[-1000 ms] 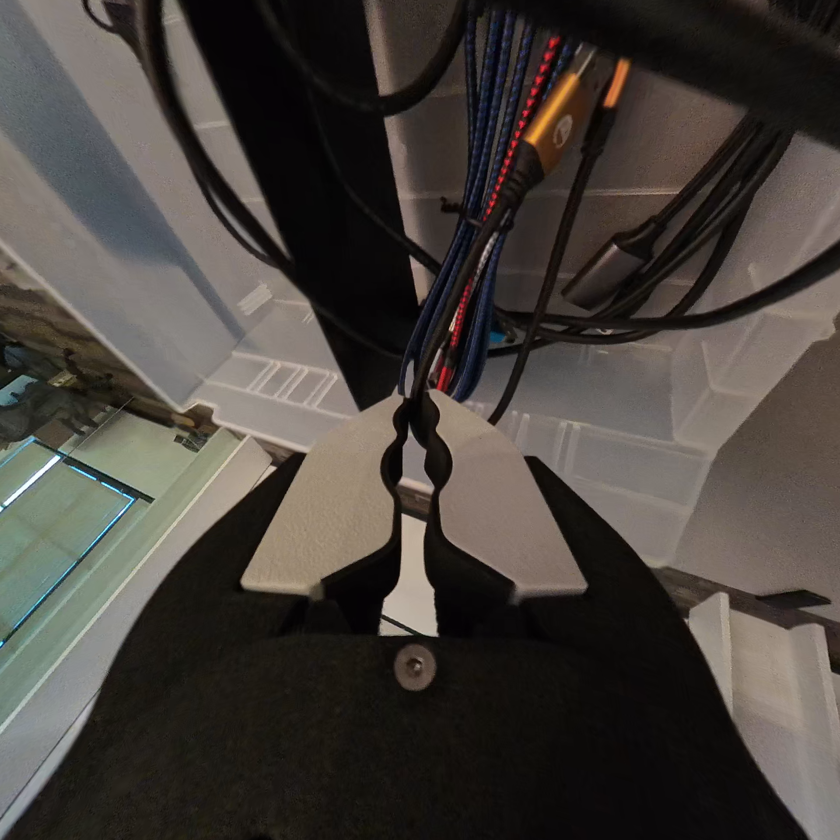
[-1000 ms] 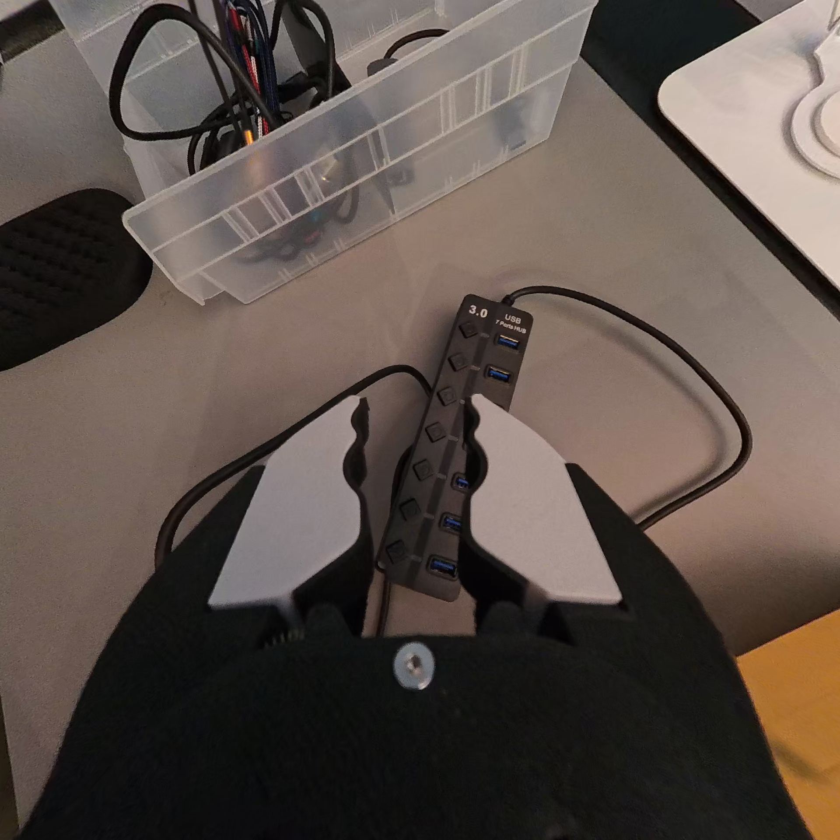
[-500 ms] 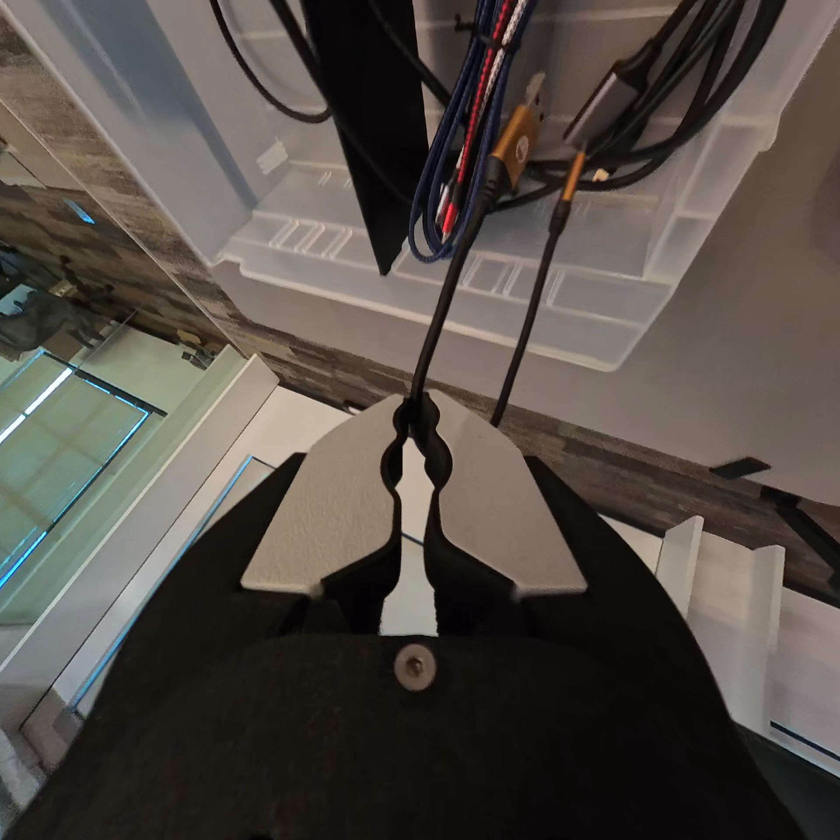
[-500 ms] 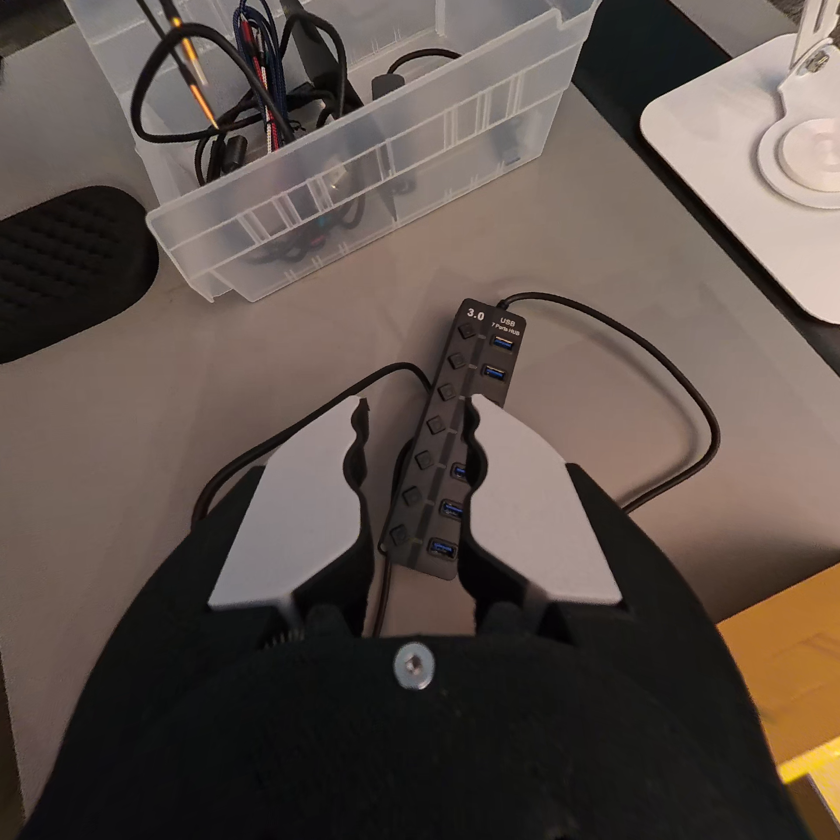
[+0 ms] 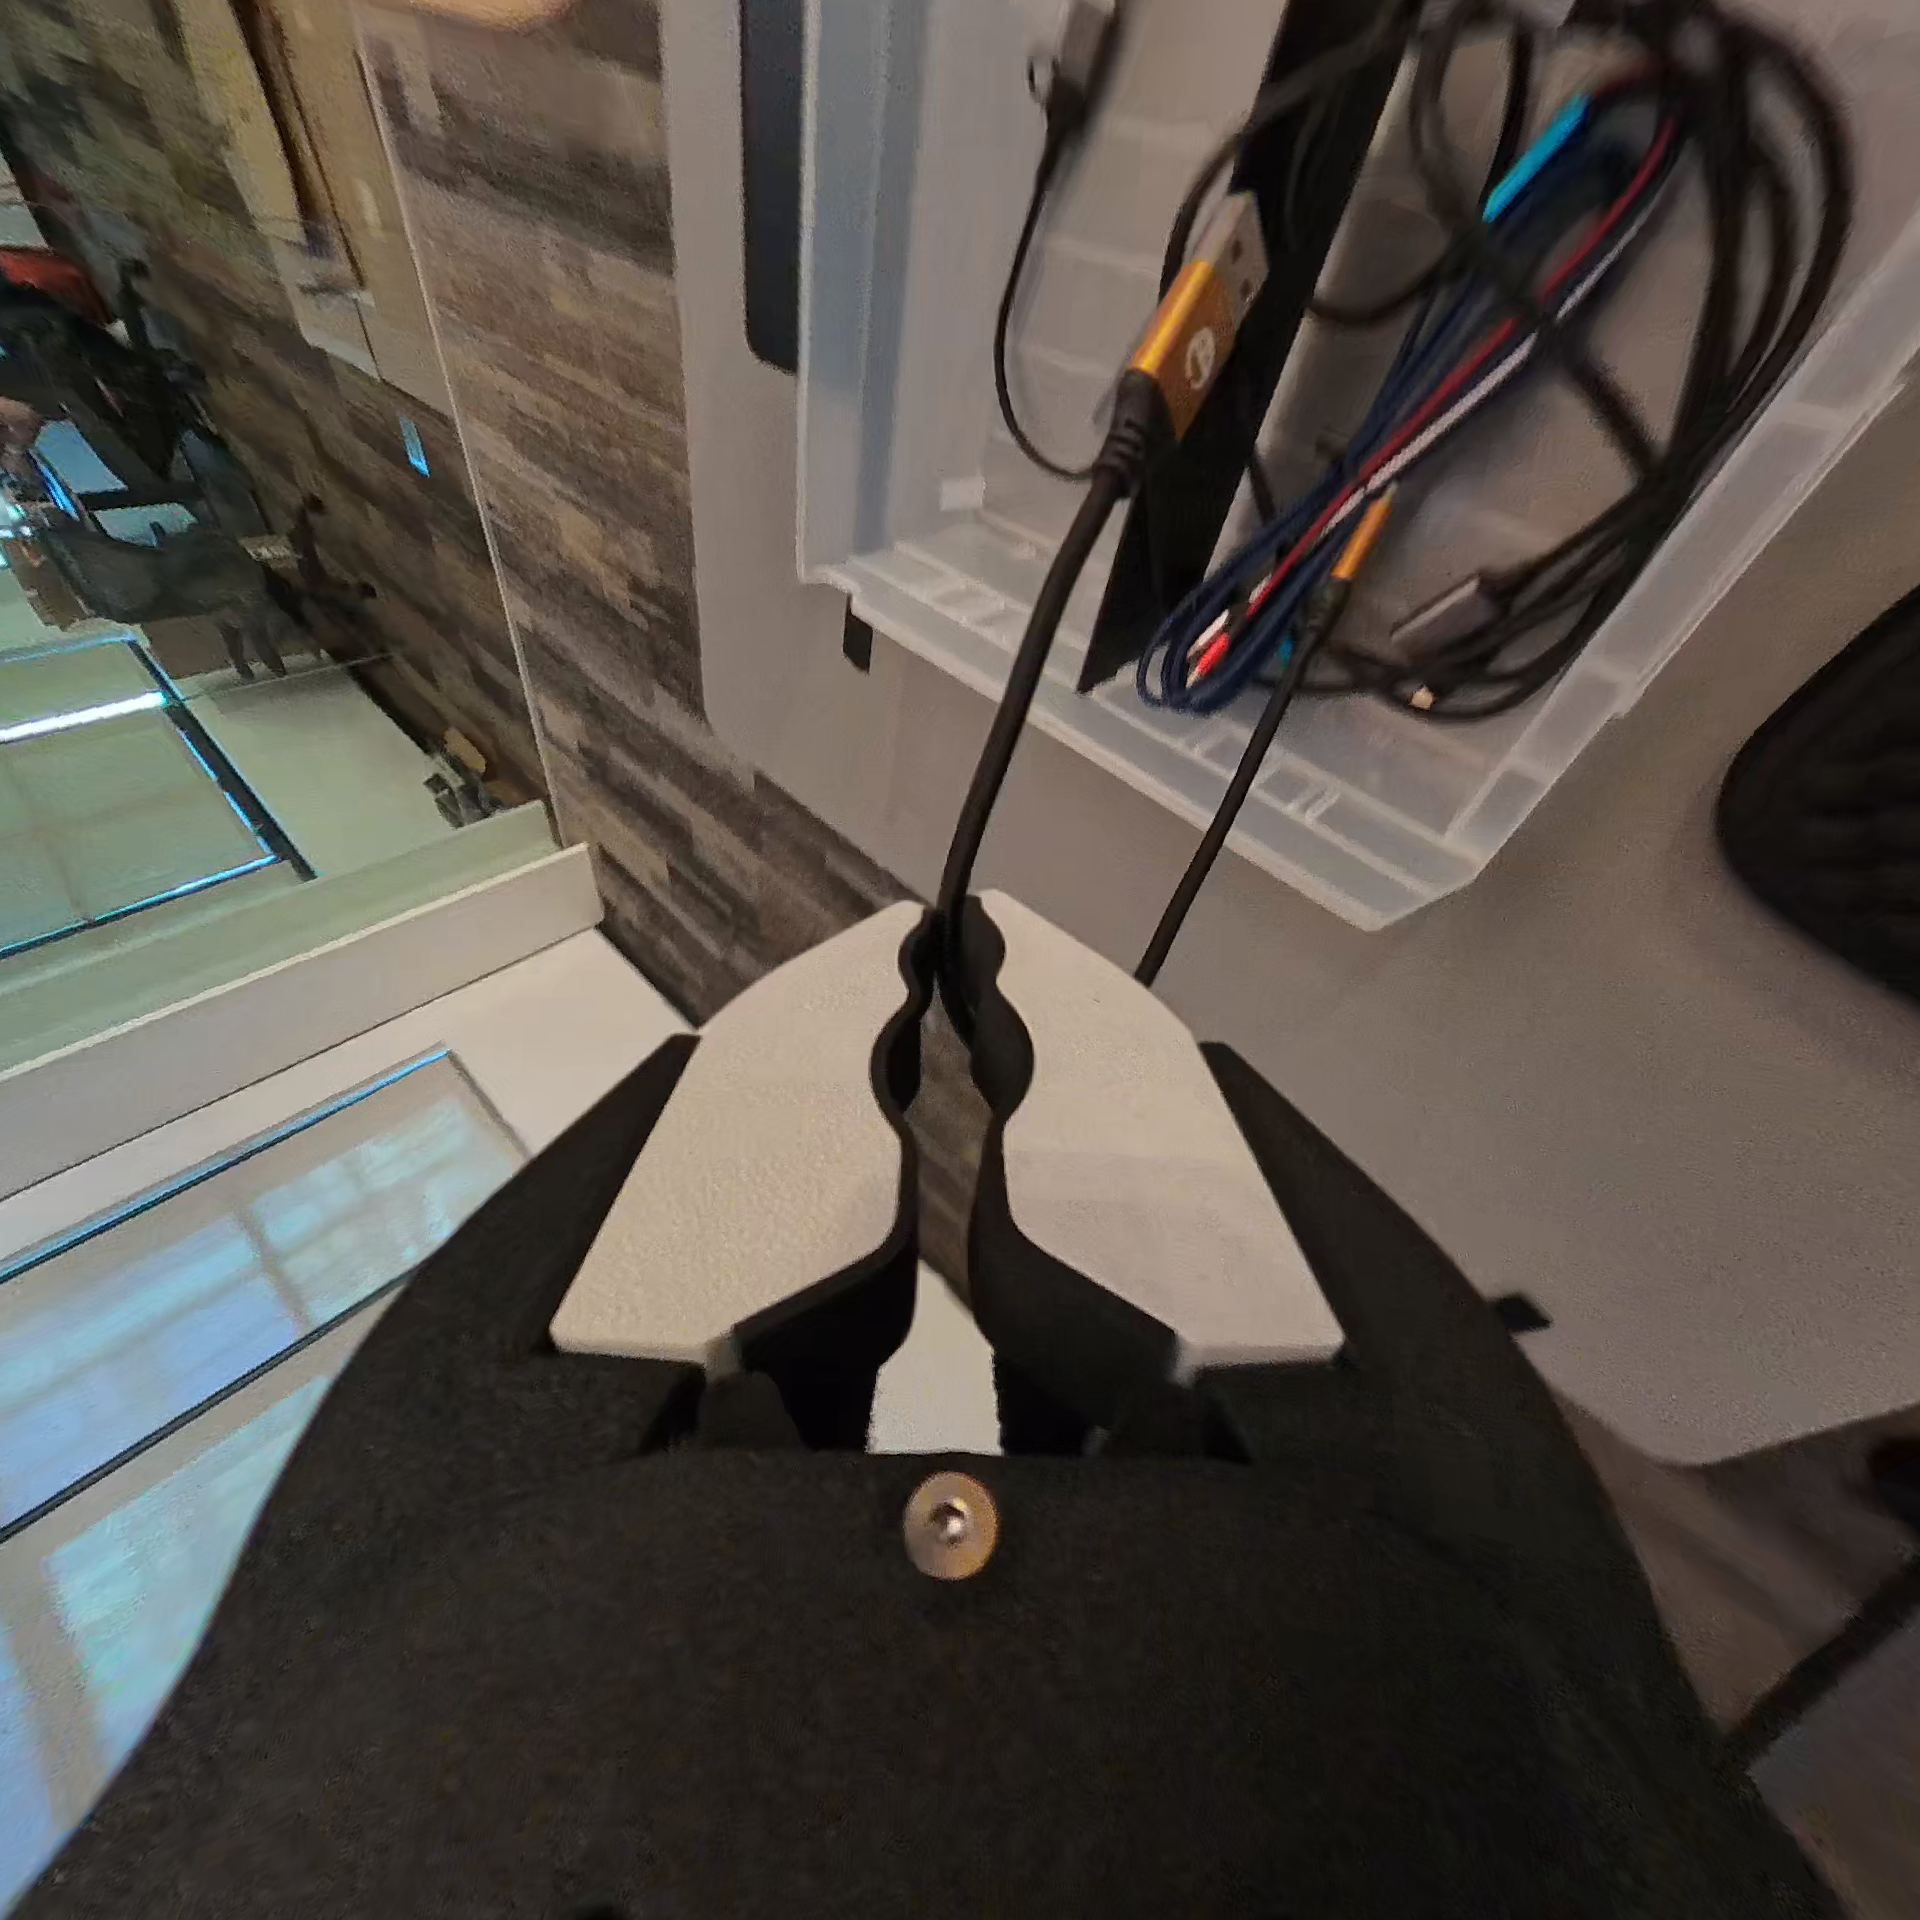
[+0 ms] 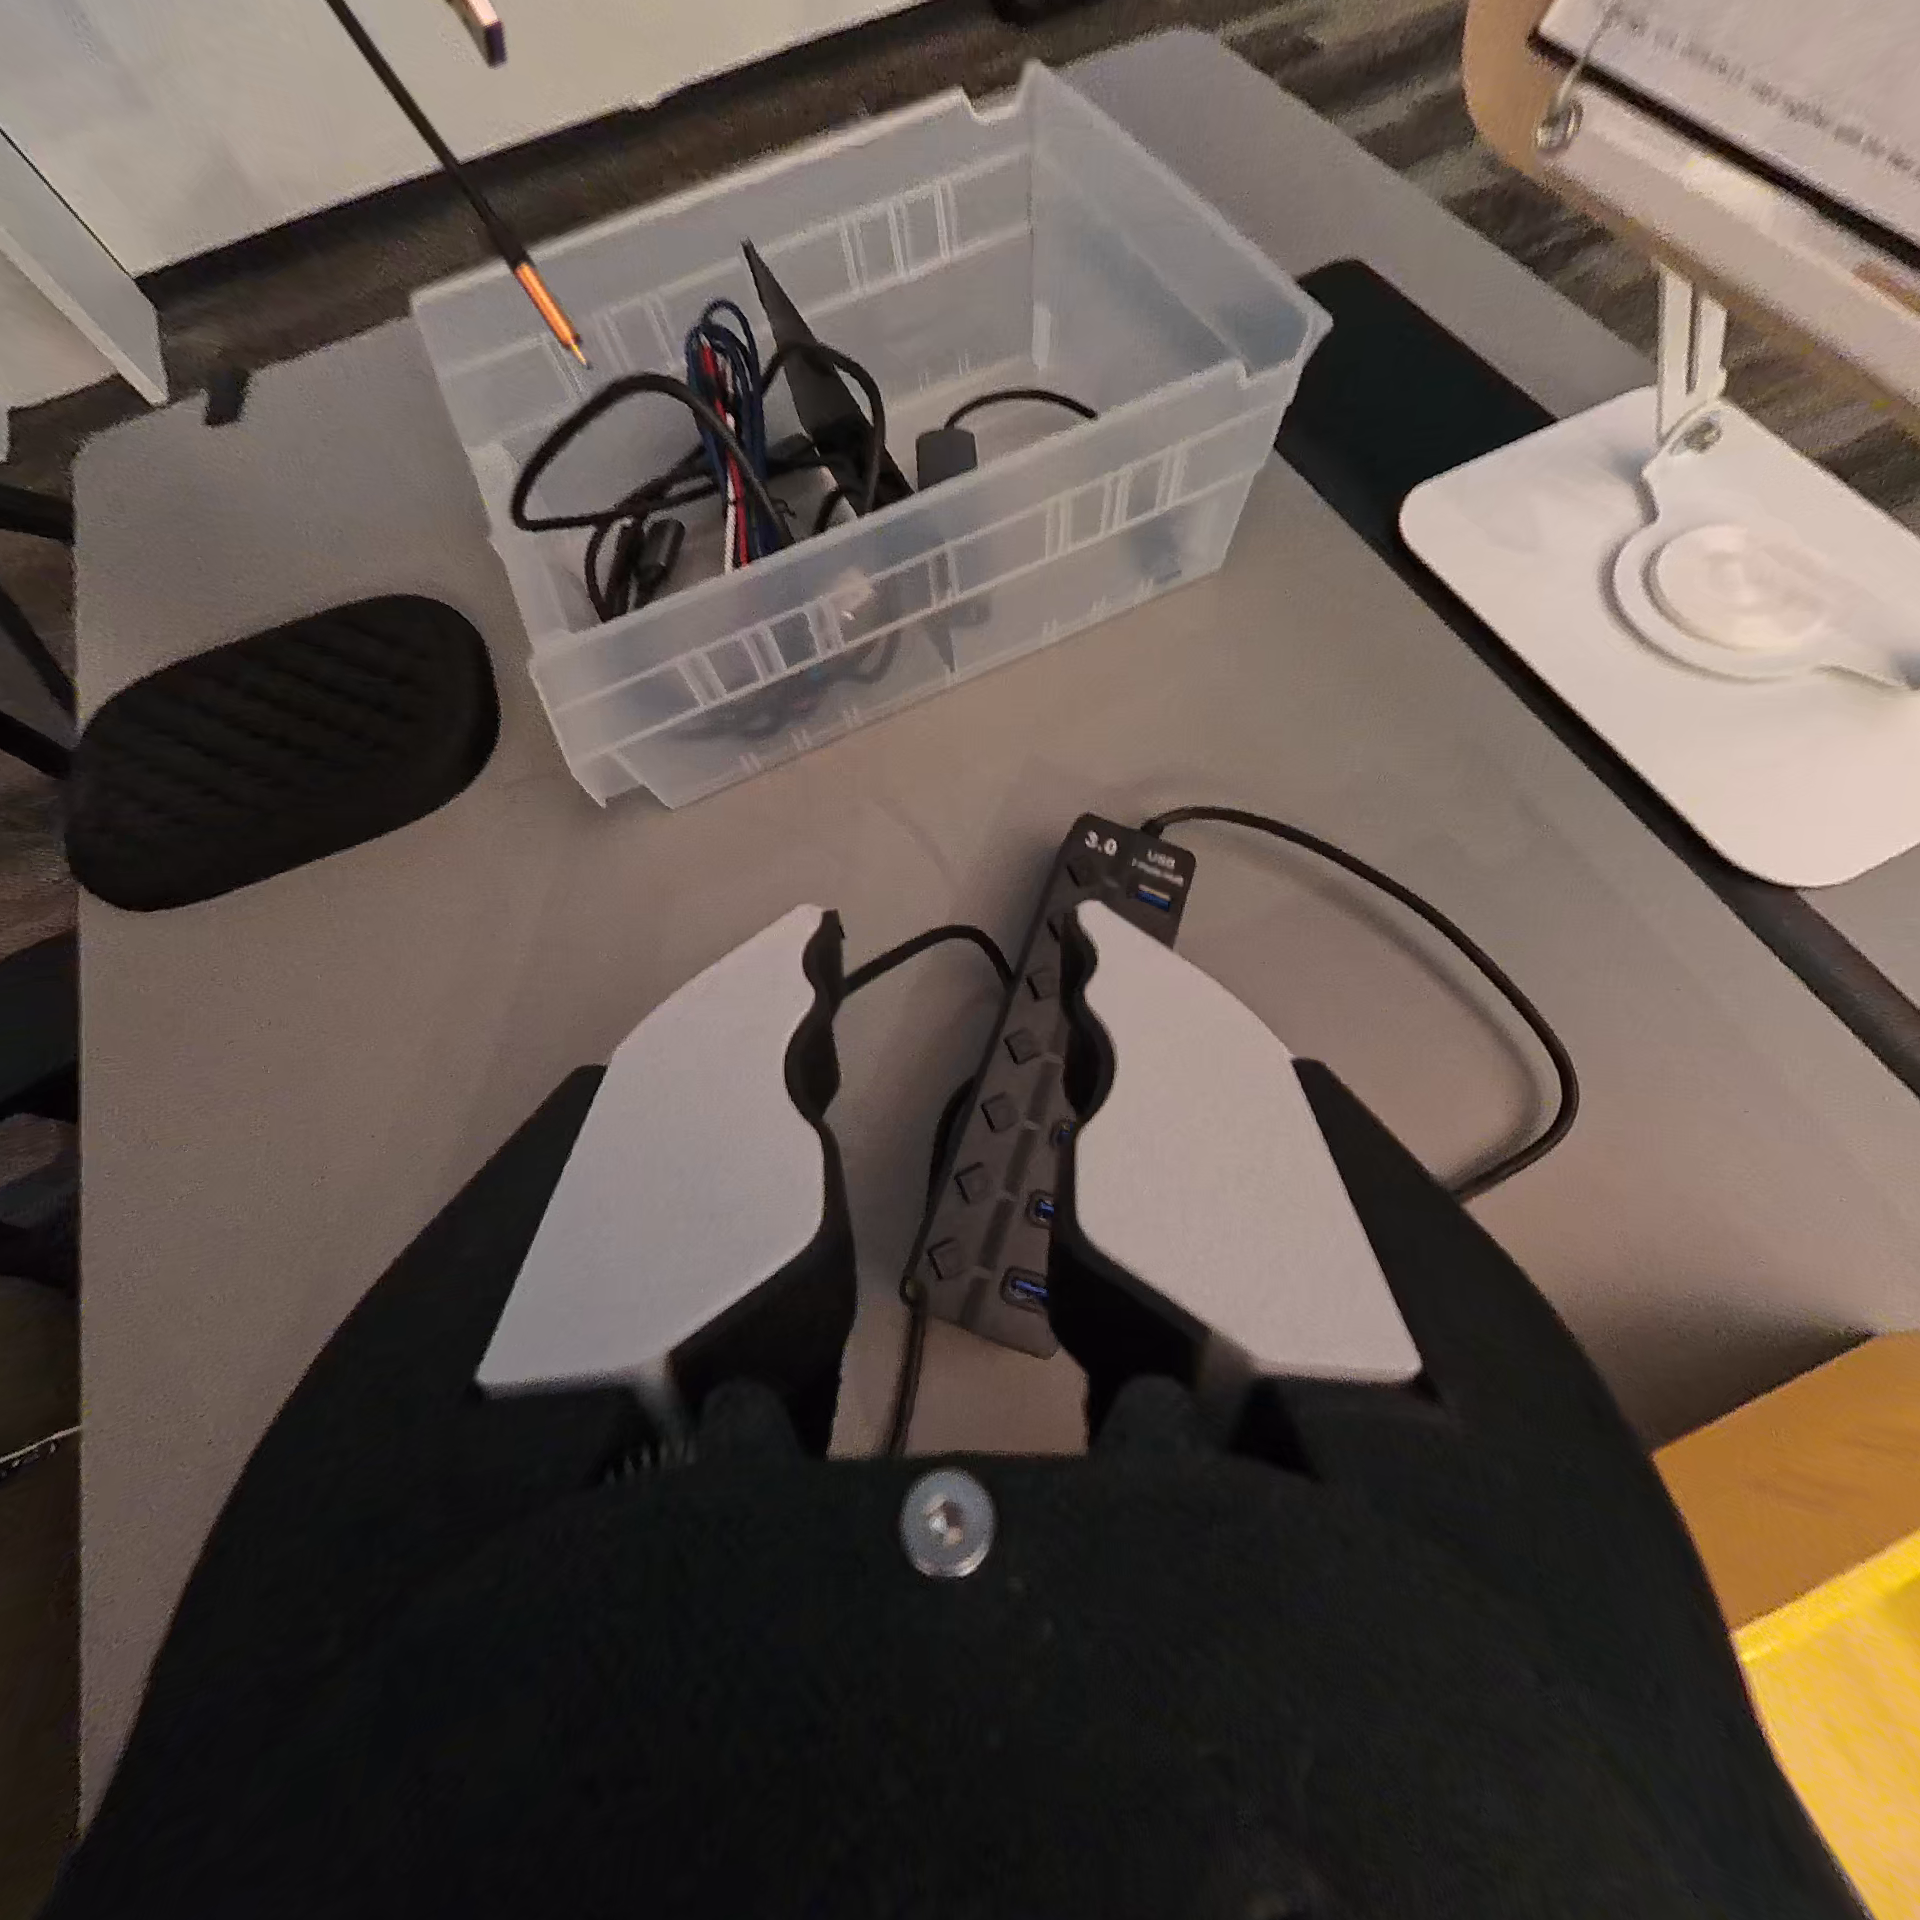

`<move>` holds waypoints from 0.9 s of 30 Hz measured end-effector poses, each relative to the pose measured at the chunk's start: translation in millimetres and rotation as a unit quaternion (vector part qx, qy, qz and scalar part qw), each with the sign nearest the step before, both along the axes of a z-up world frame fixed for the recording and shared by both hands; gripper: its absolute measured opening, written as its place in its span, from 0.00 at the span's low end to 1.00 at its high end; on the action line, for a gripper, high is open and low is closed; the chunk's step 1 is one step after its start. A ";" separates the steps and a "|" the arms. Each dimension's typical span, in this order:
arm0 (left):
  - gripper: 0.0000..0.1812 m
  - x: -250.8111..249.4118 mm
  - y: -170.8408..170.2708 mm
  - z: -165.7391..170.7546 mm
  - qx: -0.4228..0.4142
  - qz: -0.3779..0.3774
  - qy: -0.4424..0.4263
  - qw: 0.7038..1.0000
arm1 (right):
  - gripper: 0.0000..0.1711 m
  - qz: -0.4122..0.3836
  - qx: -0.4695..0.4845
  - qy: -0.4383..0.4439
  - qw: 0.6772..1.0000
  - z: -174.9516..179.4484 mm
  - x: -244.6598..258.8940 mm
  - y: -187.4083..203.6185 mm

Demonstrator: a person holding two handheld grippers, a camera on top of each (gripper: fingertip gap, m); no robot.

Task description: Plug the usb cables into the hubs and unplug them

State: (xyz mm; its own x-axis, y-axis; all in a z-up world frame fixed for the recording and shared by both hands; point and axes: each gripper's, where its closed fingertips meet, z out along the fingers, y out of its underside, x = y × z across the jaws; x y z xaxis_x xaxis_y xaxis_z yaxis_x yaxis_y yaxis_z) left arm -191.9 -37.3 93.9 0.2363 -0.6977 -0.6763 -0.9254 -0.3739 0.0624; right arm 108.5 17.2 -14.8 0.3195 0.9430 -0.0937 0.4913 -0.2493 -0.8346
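**Now: cable lifted, hub waiting**

Left wrist view: my left claw [image 5: 951,940] is clamped on a black cable with an orange-sleeved USB plug [image 5: 1195,301], which hangs toward one o'clock over the clear plastic bin of spare cables [image 5: 1351,831].

Right wrist view: my right claw [image 6: 951,935] stands apart, straddling the black multi-port USB hub [image 6: 1023,1101] on the grey table [image 6: 416,1039]. I'd pin the hub first, then regrip nearer the plug.
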 end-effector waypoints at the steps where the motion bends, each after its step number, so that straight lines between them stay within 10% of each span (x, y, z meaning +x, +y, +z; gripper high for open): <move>1: 0.02 8.0 -2.3 4.5 0.010 -0.009 -0.022 1.000 | 0.24 0.004 0.005 0.009 1.000 4.1 -1.4 -1.8; 13: 0.02 145.7 -8.9 13.2 0.124 -0.068 -0.395 0.908 | 0.24 0.116 0.098 0.224 0.963 86.5 -38.9 -70.0; 27: 0.02 236.6 19.1 -41.0 0.221 0.031 -0.551 0.804 | 0.26 -0.070 -0.039 0.410 0.909 102.9 -26.8 -38.4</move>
